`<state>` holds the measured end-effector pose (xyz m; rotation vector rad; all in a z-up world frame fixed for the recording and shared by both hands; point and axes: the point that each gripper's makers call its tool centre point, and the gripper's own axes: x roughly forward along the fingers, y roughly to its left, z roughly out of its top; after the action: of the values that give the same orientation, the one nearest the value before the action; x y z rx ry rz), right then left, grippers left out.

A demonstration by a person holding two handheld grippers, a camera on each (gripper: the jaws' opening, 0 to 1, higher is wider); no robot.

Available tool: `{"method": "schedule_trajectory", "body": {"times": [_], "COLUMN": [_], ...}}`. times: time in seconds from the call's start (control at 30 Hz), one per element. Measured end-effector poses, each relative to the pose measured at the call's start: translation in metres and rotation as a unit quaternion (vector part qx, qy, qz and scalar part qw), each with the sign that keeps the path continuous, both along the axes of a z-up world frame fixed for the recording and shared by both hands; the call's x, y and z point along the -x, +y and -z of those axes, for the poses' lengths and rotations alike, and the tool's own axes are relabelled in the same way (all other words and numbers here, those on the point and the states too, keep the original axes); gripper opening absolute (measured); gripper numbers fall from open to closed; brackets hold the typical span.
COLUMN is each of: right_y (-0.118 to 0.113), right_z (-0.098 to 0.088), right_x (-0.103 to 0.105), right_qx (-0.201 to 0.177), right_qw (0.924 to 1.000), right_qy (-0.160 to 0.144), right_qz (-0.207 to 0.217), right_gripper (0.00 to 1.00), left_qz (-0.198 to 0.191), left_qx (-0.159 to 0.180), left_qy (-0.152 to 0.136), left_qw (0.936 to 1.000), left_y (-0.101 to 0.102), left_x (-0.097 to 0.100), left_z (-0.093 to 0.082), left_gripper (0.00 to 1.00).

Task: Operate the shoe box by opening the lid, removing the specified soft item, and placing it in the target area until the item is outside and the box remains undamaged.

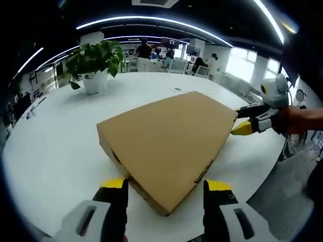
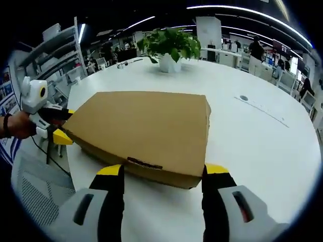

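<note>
A closed brown cardboard shoe box (image 1: 166, 146) lies flat on the white table (image 1: 50, 151), its lid down. In the left gripper view my left gripper (image 1: 166, 185) is open, its yellow-tipped jaws on either side of the box's near corner. My right gripper (image 1: 247, 121), held by a hand (image 1: 300, 118), is at the box's far right corner. In the right gripper view the box (image 2: 141, 126) sits just ahead of my open right gripper (image 2: 163, 171), which straddles the front edge with its tuck slot. The left gripper (image 2: 58, 126) is at the box's left corner.
A leafy plant in a white pot (image 1: 93, 63) (image 2: 169, 48) stands on the table beyond the box. A small round inset (image 2: 244, 98) is in the tabletop (image 2: 262, 141) to the right. Chairs, desks and people are in the office behind.
</note>
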<state>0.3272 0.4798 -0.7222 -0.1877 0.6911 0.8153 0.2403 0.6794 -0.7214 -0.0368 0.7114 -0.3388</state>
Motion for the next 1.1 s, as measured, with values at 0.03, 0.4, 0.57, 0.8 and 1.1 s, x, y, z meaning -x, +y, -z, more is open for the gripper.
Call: {"method": "schedule_trajectory", "body": {"times": [0.03,0.4,0.57,0.8,1.1], "right_y": [0.0,0.0,0.0,-0.001,0.0], "right_z": [0.0,0.0,0.0,-0.001,-0.008], "right_x": [0.0,0.0,0.0,0.001,0.004], "right_qx": [0.0,-0.001,0.0,0.001,-0.01], "right_qw": [1.0,1.0,1.0,1.0,0.9998], "right_qy": [0.0,0.003,0.004,0.007,0.009], "right_qz": [0.001,0.001,0.002,0.003,0.014], "right_gripper": [0.58,0.58,0.58,0.58,0.57], "left_qz": [0.002,0.001,0.001,-0.006,-0.022], "left_qx": [0.003,0.0,-0.001,0.009,0.02], "left_qy": [0.002,0.002,0.004,0.006,-0.004], "left_qw": [1.0,1.0,1.0,0.9999,0.9996], "left_y": [-0.001,-0.002,-0.002,-0.003,-0.003], "left_x": [0.0,0.0,0.0,0.0,-0.001], "left_z": [0.0,0.001,0.002,0.0,-0.014], "left_gripper": [0.58,0.58,0.58,0.58,0.58]}}
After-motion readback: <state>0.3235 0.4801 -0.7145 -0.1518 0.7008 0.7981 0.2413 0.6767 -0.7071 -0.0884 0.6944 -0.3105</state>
